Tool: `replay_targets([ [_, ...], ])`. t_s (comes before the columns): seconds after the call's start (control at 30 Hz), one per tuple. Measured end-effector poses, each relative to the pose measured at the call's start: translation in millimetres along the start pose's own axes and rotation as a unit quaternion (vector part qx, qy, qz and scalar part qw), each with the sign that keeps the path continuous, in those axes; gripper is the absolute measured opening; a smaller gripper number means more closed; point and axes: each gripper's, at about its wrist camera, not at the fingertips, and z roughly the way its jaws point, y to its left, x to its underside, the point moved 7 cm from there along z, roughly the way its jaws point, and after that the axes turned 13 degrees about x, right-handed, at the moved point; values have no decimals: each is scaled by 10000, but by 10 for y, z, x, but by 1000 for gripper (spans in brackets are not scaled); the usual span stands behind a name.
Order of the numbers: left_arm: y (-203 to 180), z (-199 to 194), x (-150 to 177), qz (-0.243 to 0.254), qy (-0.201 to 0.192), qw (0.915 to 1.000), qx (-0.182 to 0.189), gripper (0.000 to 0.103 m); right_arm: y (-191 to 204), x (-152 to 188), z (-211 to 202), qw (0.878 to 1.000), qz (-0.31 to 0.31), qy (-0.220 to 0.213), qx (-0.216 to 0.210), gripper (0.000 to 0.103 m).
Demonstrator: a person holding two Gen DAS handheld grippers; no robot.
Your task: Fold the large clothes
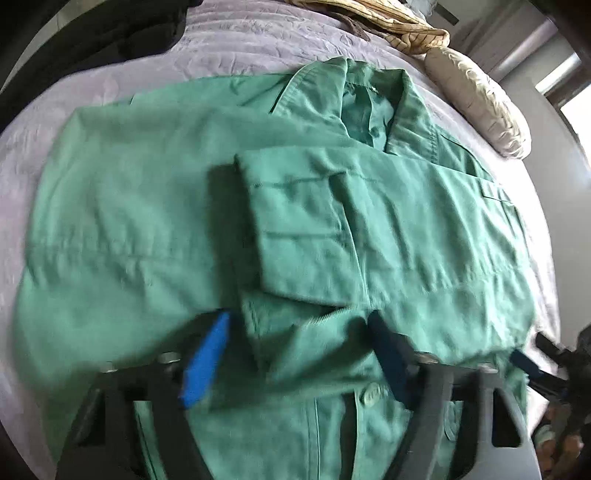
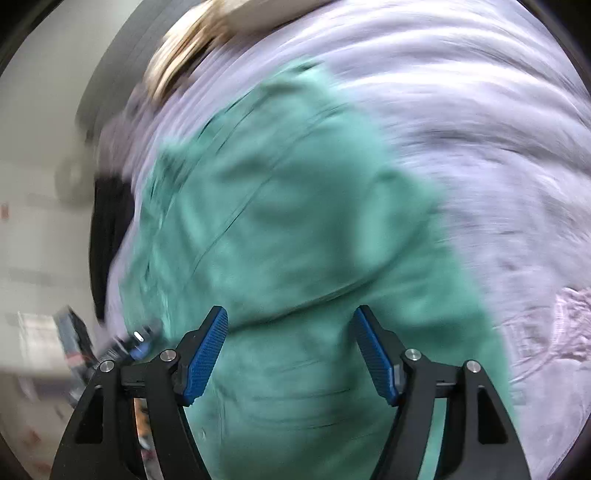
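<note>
A large green button shirt (image 1: 280,221) lies on a lilac bedspread (image 1: 229,40), collar at the far end, both sleeves folded in across the chest. My left gripper (image 1: 295,354) is open just above the shirt's near hem, with nothing between its blue pads. The right gripper (image 1: 532,365) shows at the right edge by the hem corner. In the blurred right wrist view the shirt (image 2: 295,221) fills the middle, and my right gripper (image 2: 291,350) is open and empty over it.
A beige pillow (image 1: 476,99) and a striped cream cloth (image 1: 399,26) lie at the bed's far right. Dark bedding (image 1: 92,40) sits at the far left. The bedspread (image 2: 480,129) spreads to the right of the shirt.
</note>
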Motion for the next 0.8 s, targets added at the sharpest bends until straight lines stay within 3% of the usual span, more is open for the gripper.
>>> replay_targets([
  [0.07,10,8,-56,22,-30,9999,-152,35,-167,-130,-19,9981,512,-65,-326,74],
  [0.1,34,-1,-88,-11,-54,9997,-218,30,-247,-201,-21,9950,830,-115,-541,74],
  [0.23,114,-29,-137,-140,-45,9997,-184,28,-476,-348,-20,9741,1866,-306,-1242,74],
  [0.33,164,-240,-142,42,-239,9972,-702,28,-645,-328,-26,9563,2438,-270,-1591,69],
  [0.4,141,-345,-162,122,-320,9959,-839,38,-732,-306,-6,9520,2564,-248,-1657,62],
  [0.43,94,-407,-191,154,-390,9955,-852,70,-768,-316,24,9493,2619,-224,-1723,60],
  [0.47,16,-475,-240,237,-562,9944,-861,88,-783,-316,69,9469,2682,-175,-1766,57],
  [0.5,-84,-511,-291,376,-715,9930,-861,88,-772,-299,107,9461,2703,-128,-1778,54],
  [0.53,-217,-524,-344,608,-755,9918,-827,88,-781,-301,143,9457,2702,-82,-1804,41],
  [0.57,-359,-488,-398,842,-676,9910,-788,88,-752,-303,170,9465,2673,-24,-1807,9],
  [0.6,-494,-438,-445,1022,-607,9899,-769,88,-781,-321,172,9496,2636,22,-1694,3],
  [0.7,-993,-187,-621,1545,-451,9851,-601,88,-813,-339,52,9628,2367,-243,-1282,2],
  [0.8,-1481,149,-805,1882,-340,9809,-353,88,-873,-192,120,9673,2270,-175,-1113,2],
])
